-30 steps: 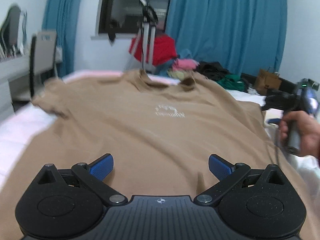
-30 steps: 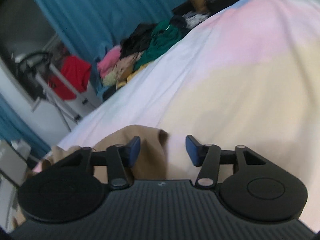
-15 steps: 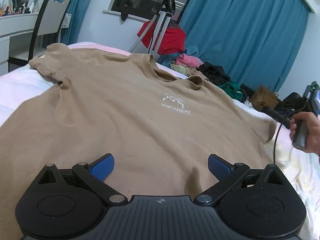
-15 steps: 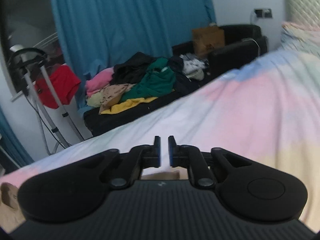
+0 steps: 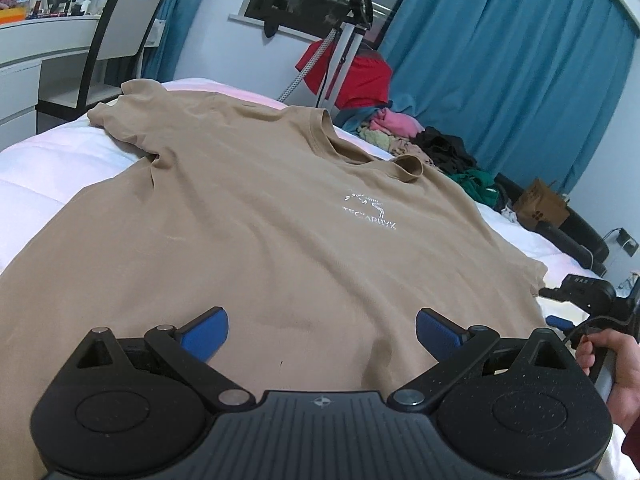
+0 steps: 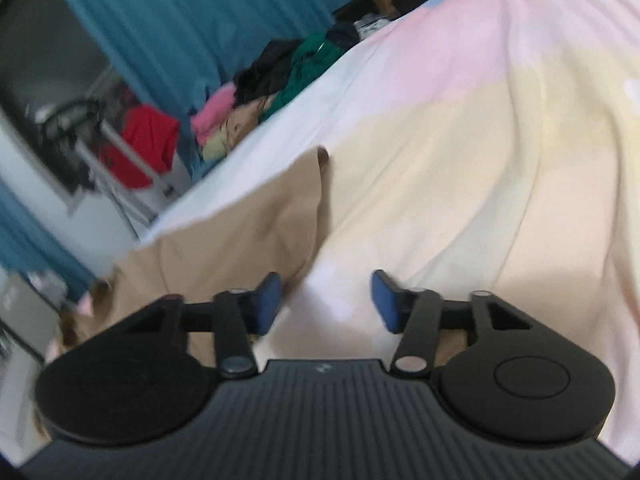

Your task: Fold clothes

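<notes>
The left gripper hangs low over the bottom part of the tan T-shirt. Its jaws stand wide, nothing is pinched between them, and the cloth only shows in the gap below. Ahead of these jaws the T-shirt lies flat and spread on the bed, with its collar at the far end. To the right of the jaws a hand grips the handle of the other tool. The right gripper is over the pastel sheet; its jaws are opening and they hold nothing. The sleeve edge of the T-shirt lies just left of its left jaw.
</notes>
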Demonstrator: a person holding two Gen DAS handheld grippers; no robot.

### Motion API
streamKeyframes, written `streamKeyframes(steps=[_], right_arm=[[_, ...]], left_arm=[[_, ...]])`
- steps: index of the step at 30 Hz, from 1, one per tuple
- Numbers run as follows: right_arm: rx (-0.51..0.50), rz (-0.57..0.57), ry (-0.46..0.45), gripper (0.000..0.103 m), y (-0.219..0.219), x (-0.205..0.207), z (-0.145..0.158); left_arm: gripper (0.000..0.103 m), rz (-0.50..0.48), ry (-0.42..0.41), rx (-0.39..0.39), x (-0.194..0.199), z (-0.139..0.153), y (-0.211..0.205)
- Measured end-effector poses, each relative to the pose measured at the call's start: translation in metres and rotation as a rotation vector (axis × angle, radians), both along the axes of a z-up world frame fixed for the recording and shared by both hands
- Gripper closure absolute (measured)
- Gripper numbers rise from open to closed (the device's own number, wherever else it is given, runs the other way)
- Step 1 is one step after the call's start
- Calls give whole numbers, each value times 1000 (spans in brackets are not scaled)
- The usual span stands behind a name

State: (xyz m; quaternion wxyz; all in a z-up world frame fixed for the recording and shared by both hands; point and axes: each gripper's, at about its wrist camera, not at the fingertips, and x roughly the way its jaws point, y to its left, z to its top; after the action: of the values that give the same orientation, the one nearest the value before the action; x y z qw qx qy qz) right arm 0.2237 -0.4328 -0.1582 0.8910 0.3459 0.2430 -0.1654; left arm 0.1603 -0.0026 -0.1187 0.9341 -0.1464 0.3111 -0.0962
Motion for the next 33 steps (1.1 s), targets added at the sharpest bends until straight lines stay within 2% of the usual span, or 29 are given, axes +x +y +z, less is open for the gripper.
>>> streamKeyframes(steps=[6,9,17,19,22,23,24,25,27,33], right_arm=[[-53,124,-9,53,13,3,5],[-115,186,11,53,22,10,9],[-469,378,98,53,75,17,17],[-509,384,109,53,81,19,16],[-511,376,110,55,81,21,14],[-512,373,109,67,81,21,13],[-512,375,108,88,80,22,13],[-511,379,110,93,80,23,13],[-515,374,114,97,81,22,14],[-525,302,120,98,72,13,22]], left_arm=[[2,-12,9,42,7,-10,-8],[1,-15,5,56,6,-12,-10],[1,-19,-2,73,6,-13,-12],[1,-20,-4,77,6,-13,-13],[1,-21,-6,83,6,-14,-14],[1,-22,-7,84,6,-14,-14],[1,-22,-7,83,6,-14,-14],[1,-22,-7,83,6,-14,-14],[0,-22,-8,83,6,-14,-14],[0,-24,-9,82,6,-15,-14]])
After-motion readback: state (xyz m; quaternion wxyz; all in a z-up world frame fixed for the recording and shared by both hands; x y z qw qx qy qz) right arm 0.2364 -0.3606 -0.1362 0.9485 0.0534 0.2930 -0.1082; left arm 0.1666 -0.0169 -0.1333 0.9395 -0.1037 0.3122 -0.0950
